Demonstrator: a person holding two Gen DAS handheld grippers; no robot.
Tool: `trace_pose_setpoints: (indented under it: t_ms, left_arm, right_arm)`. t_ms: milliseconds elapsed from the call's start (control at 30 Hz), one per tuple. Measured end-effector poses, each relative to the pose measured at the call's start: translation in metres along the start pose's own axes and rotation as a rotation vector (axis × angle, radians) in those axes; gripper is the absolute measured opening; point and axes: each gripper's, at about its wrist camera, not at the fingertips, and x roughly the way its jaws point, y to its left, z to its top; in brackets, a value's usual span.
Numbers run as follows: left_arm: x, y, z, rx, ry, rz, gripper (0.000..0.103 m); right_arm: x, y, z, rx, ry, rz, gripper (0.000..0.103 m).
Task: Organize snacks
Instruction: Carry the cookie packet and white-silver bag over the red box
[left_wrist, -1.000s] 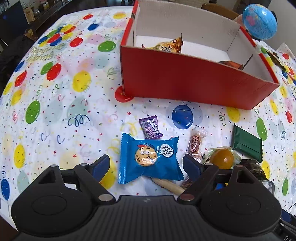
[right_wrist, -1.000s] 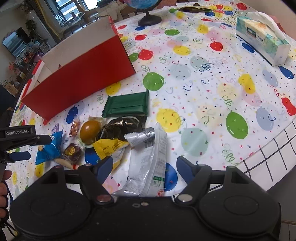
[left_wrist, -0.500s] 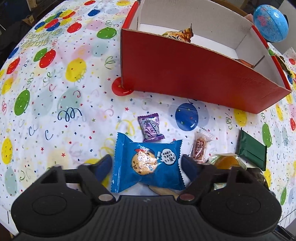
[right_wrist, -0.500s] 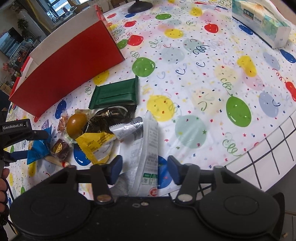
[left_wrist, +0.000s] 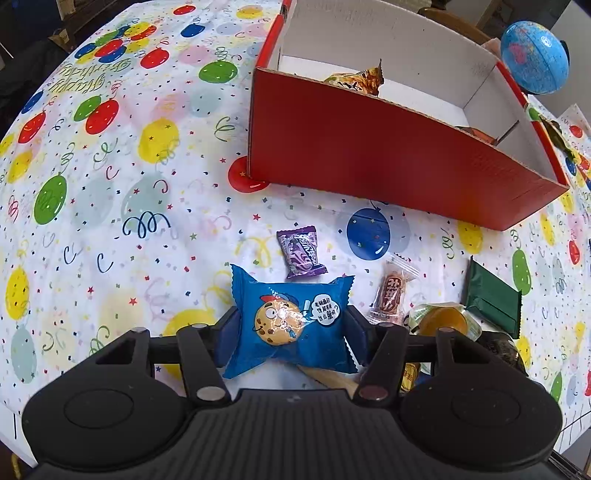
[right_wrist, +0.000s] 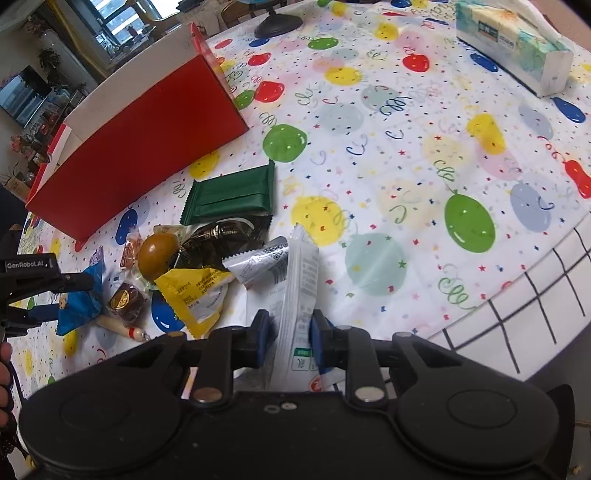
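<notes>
Your left gripper (left_wrist: 291, 328) points down at the blue cookie pack (left_wrist: 290, 325). Its jaws are closing, and the pack sits right between them, with the blue pads touching its two sides. Your right gripper (right_wrist: 287, 341) is squeezed tight on the white snack bag (right_wrist: 299, 295), which stands up between its jaws. Both packs are at the near edge of the pile on the table (right_wrist: 406, 155). Next to them lie a yellow pack (right_wrist: 195, 295), a dark green pack (right_wrist: 232, 197), a round brown snack (right_wrist: 157, 254) and a small purple candy (left_wrist: 301, 253). The red box (left_wrist: 369, 158) sits behind the pile, with a few snacks already inside it. A tissue box (right_wrist: 513, 40) rests far off on the table.
</notes>
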Motion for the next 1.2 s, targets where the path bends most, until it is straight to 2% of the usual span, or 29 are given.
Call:
trace_pose_setpoints:
  t_ms: [233,533,1200]
  left_arm:
    - [-0.022,0.006,-0.009,-0.020,-0.026,-0.029,0.058]
    - [-0.064,-0.002,-0.015,-0.006,-0.101,-0.072,0.058]
    - [-0.135,-0.048,-0.016,0.150,-0.254,-0.146,0.058]
  right_arm:
    - [-0.020,-0.005,-0.003,0.015,-0.065,-0.003,0.020]
    - [-0.056,0.002,0.004,-0.013,-0.186,0.051,0.020]
    - [-0.114,0.042,0.040,-0.182,-0.329,0.181,0.020]
